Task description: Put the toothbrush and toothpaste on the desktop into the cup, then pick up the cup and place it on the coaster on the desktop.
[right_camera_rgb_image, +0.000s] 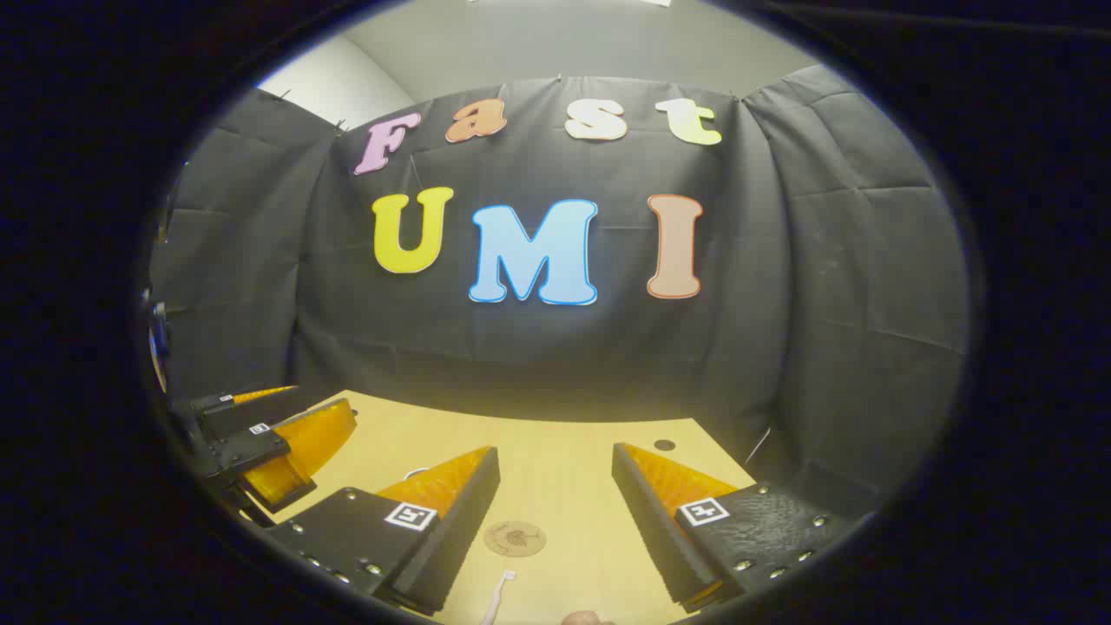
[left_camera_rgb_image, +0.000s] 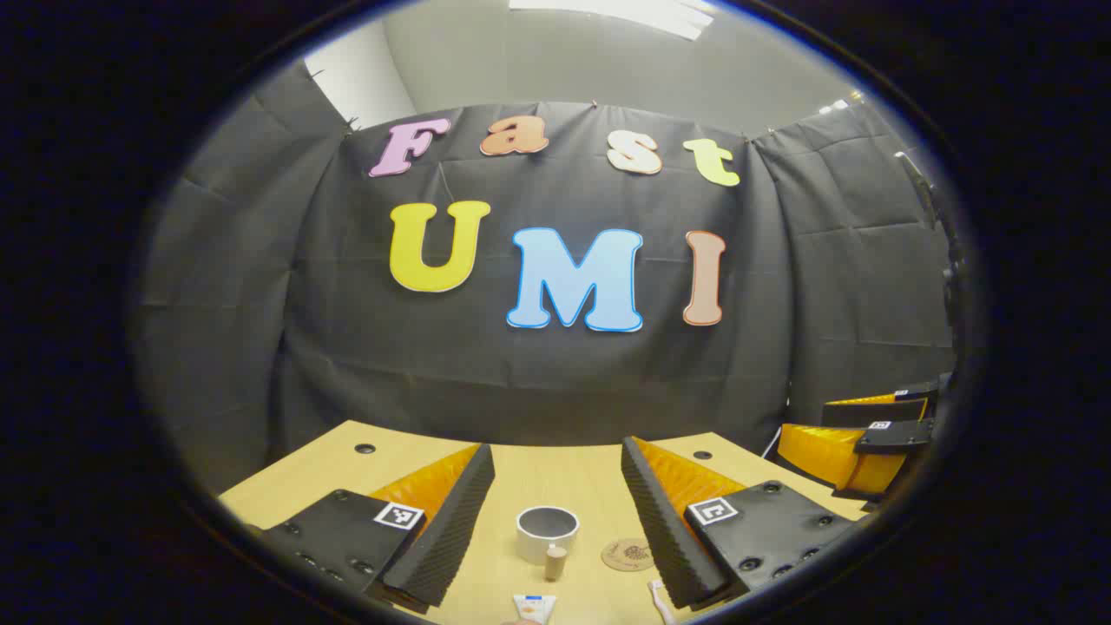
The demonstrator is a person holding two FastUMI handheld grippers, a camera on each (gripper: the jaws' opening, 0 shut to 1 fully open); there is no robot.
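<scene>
A white cup (left_camera_rgb_image: 548, 531) stands on the wooden desktop (left_camera_rgb_image: 529, 473) between the left gripper (left_camera_rgb_image: 555, 521)'s released fingers; toothpaste (left_camera_rgb_image: 535, 608) at its 6 o'clock, coaster (left_camera_rgb_image: 627, 554) and toothbrush (left_camera_rgb_image: 661, 601) toward 4. The right gripper (right_camera_rgb_image: 555, 521), fingers spread, hovers over coaster and toothbrush.

Walls: black cloth (left_camera_rgb_image: 555, 382) draped and creased across the back and both sides | upper left: pale wall (left_camera_rgb_image: 356, 82) peeking over the cloth | top: grey ceiling with a bright light panel (left_camera_rgb_image: 625, 13) | bottom: light wooden bench (left_camera_rgb_image: 538, 473), round dark holes (left_camera_rgb_image: 365, 449) near its far corners
</scene>
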